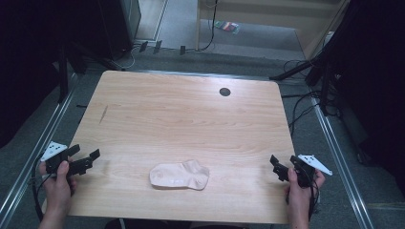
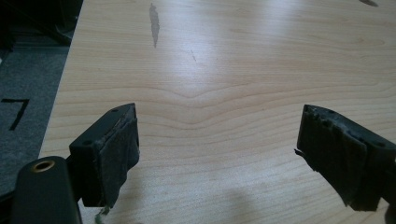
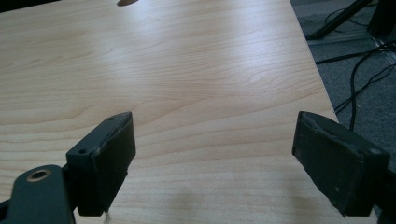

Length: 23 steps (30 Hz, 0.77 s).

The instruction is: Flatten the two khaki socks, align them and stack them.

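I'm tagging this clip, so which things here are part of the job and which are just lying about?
Part of the job:
sock
left gripper
right gripper
table

Lying about:
colourful item on the floor
cables

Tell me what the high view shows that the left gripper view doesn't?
High view: a crumpled pale pink fabric sock lying near the table's front edge, between both hands' black tongs, the left tongs and the right tongs, plus grey floor and cables. Left gripper view: a close look at the left tongs' worn black pads, standing wide open. Both: the light wooden table and its dark streak.
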Motion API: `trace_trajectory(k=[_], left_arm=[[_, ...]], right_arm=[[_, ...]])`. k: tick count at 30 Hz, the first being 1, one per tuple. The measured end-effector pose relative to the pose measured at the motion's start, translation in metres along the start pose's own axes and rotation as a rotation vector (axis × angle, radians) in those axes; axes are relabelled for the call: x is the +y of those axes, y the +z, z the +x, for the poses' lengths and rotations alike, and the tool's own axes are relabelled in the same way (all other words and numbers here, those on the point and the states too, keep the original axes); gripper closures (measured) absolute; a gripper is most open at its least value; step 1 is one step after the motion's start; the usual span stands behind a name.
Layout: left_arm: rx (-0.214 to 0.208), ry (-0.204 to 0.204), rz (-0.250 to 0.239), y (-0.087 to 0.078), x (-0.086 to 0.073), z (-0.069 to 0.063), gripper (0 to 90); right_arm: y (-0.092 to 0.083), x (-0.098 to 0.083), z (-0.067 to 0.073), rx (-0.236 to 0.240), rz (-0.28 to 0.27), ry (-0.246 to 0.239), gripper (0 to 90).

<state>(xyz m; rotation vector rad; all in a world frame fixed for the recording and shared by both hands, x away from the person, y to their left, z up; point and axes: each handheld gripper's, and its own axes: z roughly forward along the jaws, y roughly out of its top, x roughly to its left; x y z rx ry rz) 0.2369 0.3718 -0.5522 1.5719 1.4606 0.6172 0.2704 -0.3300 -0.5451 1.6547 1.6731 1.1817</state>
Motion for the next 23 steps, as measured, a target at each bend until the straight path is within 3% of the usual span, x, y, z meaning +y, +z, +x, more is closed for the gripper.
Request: trace_trajectory(k=[23], left_arm=[[-0.001, -0.004, 0.009, 0.0005, 0.0004, 0.0005, 13.6]], right_arm=[[0.0033, -0.0006, 0.0017, -0.019, 0.019, -0.021, 13.5]])
